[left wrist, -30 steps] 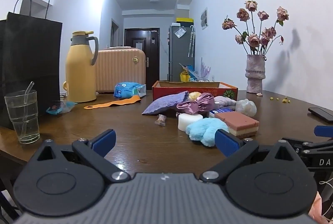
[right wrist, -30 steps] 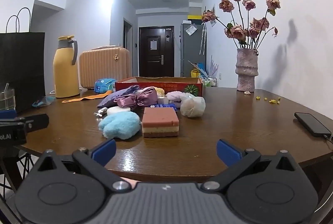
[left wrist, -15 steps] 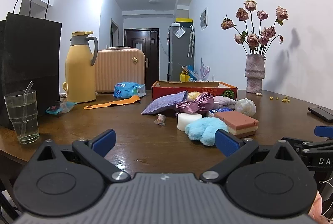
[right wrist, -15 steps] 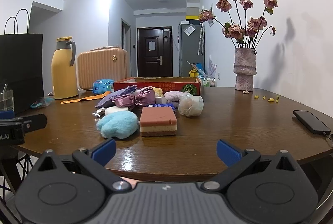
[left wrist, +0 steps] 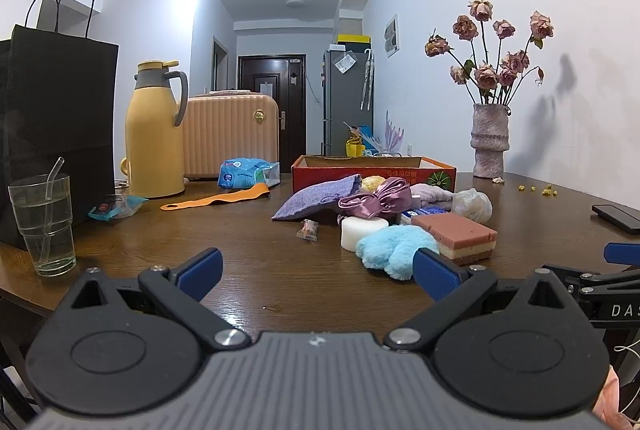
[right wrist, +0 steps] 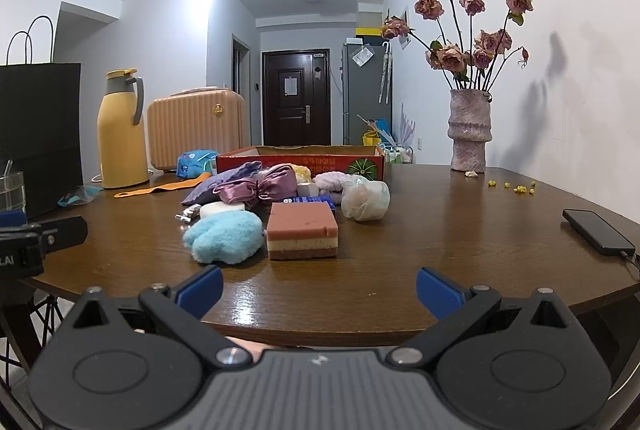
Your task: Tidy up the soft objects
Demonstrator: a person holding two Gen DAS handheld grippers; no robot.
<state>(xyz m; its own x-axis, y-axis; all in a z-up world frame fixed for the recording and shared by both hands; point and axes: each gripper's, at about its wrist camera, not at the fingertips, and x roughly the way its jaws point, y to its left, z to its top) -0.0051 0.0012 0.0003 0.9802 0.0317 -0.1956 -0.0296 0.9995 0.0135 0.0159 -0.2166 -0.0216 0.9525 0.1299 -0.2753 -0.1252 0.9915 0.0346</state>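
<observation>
Two claws, both spread wide and both empty. The left gripper hangs low over the near part of the table with nothing between its blue pads; the right gripper sits just off the table's near edge, equally bare.

Little has changed over the last second. The right claw's view has crept slightly closer to the pile and the left one's has hardly shifted, so I judge this as the opening approach: nothing has been sorted yet.

Straight ahead of the right claw, nearest to it, lies the layered pink sponge, with the fluffy blue puff touching its left side. From the left claw the same puff sits ahead and to the right, close beside that claw's right pad.

Behind these are a white round pad, a mauve satin scrunchie, a lavender fabric pouch and a bagged pale ball.

Farthest out, behind the heap, stands the red cardboard box, likely the place for them.
</observation>
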